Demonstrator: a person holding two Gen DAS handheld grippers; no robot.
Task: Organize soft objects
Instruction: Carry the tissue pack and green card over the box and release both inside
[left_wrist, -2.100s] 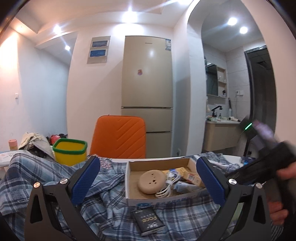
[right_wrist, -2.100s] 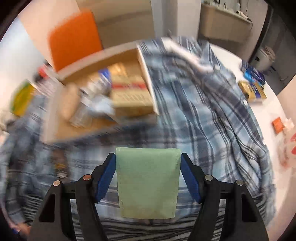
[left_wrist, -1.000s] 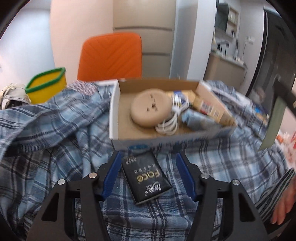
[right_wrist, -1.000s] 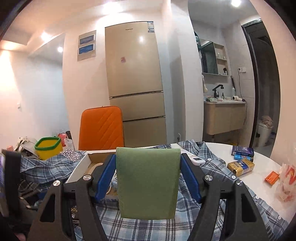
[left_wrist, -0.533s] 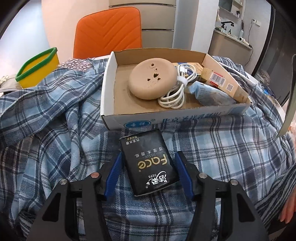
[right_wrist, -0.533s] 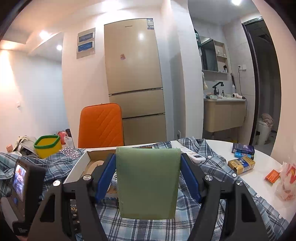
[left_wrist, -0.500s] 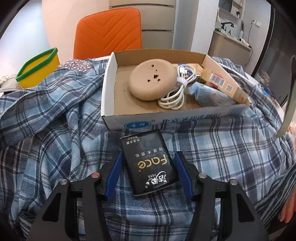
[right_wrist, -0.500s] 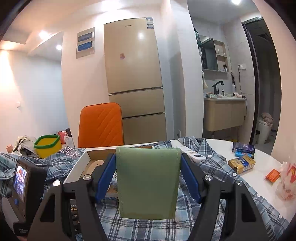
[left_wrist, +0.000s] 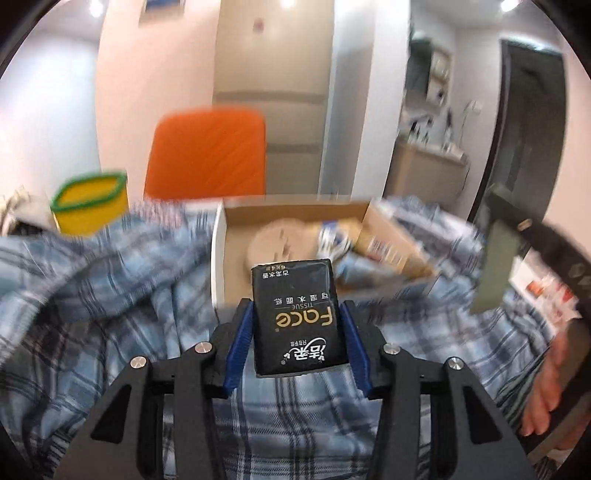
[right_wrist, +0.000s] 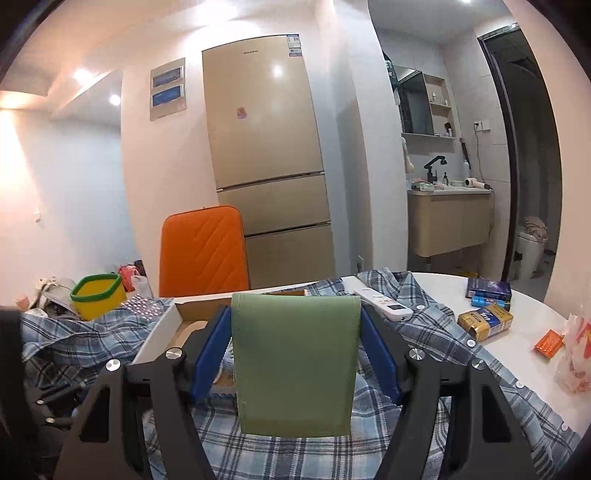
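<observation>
A black "Face" tissue pack (left_wrist: 293, 288) sits between the blue pads of my left gripper (left_wrist: 296, 308), lifted off the plaid shirt (left_wrist: 92, 295). The jaws are closing and press its sides. Just beyond it is an open cardboard box (left_wrist: 236, 258) holding a round tan disc, a white cable and small packets. My right gripper (right_wrist: 295, 314) is shut on a flat green fabric pouch (right_wrist: 295, 369), held still above the shirt in front of the box (right_wrist: 159, 332). That pouch (left_wrist: 495, 266) and a hand (left_wrist: 546, 373) show at the right edge of the left wrist view.
A yellow tub with a green rim (right_wrist: 98, 295) stands at the left, an orange chair (right_wrist: 203, 251) behind the box. A white remote (right_wrist: 380, 299) lies on the shirt. Small boxes (right_wrist: 484, 321) and an orange packet (right_wrist: 548, 343) sit on the white table at right.
My left gripper narrowed onto the tissue pack and raised it off the shirt, tipping upward toward the box. The right gripper and its green pouch have not moved.
</observation>
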